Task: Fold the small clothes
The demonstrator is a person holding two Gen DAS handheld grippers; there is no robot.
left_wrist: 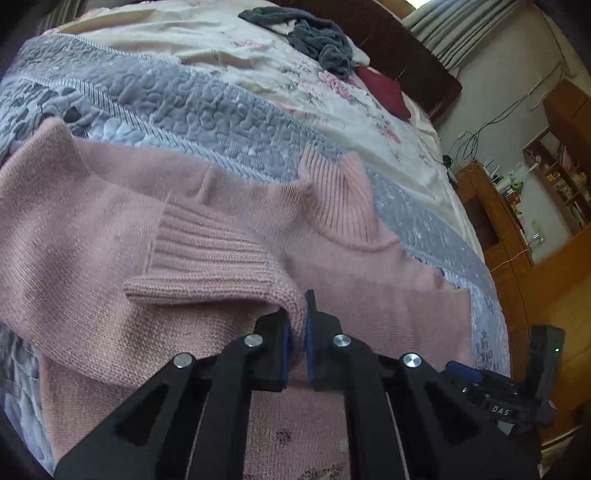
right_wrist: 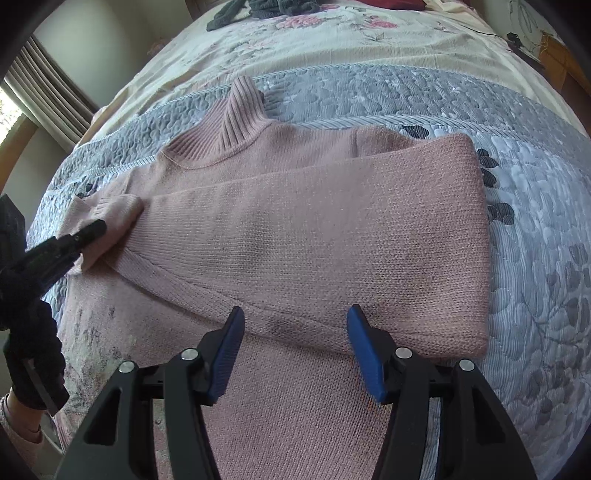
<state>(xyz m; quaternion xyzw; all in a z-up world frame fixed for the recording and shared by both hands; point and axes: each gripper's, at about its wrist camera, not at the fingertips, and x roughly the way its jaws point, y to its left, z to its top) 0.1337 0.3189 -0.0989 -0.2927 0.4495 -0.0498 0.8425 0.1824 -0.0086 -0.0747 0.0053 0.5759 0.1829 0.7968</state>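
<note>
A pink knit turtleneck sweater (right_wrist: pixel 303 229) lies flat on the bed, with its ribbed collar (right_wrist: pixel 240 114) toward the far side. One sleeve is folded across the body toward the left. My left gripper (left_wrist: pixel 297 314) is shut on the ribbed cuff (left_wrist: pixel 207 266) of that sleeve; it also appears at the left edge of the right wrist view as the left gripper (right_wrist: pixel 92 229), pinching the cuff (right_wrist: pixel 118 214). My right gripper (right_wrist: pixel 295 332) hangs open just above the sweater's lower body, with nothing between its blue pads (right_wrist: pixel 227 354).
A grey quilted blanket (right_wrist: pixel 535 229) lies under the sweater, over a floral sheet (left_wrist: pixel 295 74). A dark grey garment (left_wrist: pixel 314 33) and a dark red item (left_wrist: pixel 384 88) lie at the far end of the bed. Wooden shelves (left_wrist: pixel 554 177) stand to the right. A gloved hand (right_wrist: pixel 29 354) holds the left gripper.
</note>
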